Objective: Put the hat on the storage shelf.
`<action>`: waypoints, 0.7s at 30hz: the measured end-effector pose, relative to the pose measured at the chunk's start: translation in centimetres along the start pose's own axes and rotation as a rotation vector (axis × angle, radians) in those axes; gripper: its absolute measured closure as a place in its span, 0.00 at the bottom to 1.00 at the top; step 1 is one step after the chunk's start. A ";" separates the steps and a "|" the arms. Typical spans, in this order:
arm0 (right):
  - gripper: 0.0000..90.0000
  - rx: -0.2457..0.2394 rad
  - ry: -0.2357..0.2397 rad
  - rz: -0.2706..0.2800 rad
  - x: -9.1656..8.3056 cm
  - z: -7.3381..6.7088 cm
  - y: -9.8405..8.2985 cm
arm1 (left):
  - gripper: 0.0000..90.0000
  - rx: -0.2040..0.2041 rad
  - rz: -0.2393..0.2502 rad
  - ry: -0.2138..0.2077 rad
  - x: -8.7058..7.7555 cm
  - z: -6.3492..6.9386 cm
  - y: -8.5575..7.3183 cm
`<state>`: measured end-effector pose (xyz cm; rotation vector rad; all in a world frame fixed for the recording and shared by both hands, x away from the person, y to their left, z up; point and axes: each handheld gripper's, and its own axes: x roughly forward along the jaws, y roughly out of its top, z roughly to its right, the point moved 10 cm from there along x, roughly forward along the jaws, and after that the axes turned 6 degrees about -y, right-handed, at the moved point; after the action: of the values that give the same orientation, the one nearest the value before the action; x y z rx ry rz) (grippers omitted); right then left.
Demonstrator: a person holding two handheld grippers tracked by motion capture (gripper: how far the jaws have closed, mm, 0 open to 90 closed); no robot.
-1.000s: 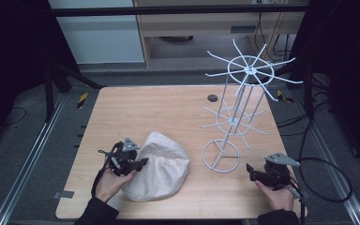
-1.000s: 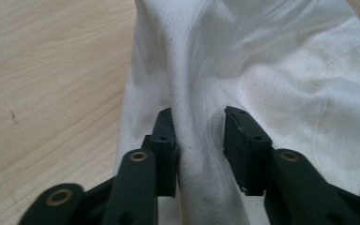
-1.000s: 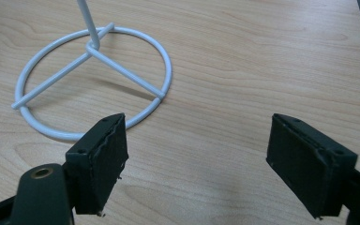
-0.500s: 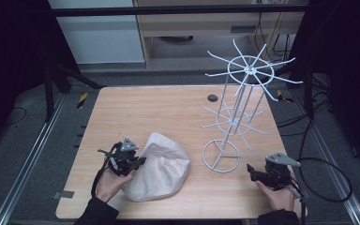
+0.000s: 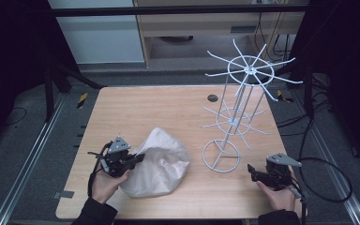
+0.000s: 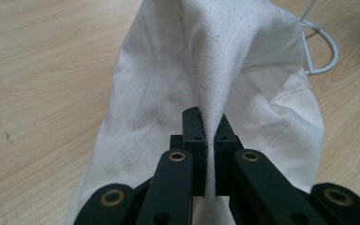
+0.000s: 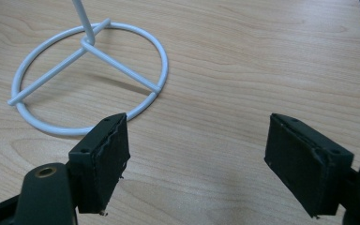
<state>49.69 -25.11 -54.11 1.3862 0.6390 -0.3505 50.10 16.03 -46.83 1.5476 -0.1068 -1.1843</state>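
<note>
cloth bag point(image 5: 159, 164) on table point(image 5: 168, 108) left of wire rack point(image 5: 234, 122) (just apart).

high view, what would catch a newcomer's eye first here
A white wire rack with spoked arms stands tall on the table's right half. At front left lies a crumpled white cloth bag, a fold of it pinched in the left gripper. The right gripper sits open near the rack's ring base.

The bag point(image 6: 243, 79) at frame centre is off-white woven cloth, matt and slightly speckled. The tabletop point(image 5: 168, 108) is light wood, smooth, satin. At right, the rack point(image 5: 236, 117) is glossy white-coated wire. Gripper pads point(image 7: 304, 159) look matt black, ridged.
</note>
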 end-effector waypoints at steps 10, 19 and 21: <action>0.24 -0.005 0.004 0.005 0.0 0.0 0.0 | 0.98 0.001 0.078 -0.004 -1.5 0.5 1.3; 0.24 -0.008 -0.001 0.014 0.1 0.2 0.0 | 0.98 -0.015 0.157 0.000 -3.3 0.5 2.5; 0.24 -0.006 -0.002 0.012 0.0 0.1 0.0 | 0.98 -0.016 0.179 0.003 -3.9 0.6 2.9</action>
<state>49.77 -25.24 -54.12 1.3827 0.6296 -0.3403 49.24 17.01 -42.17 1.4937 -0.2285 -1.0392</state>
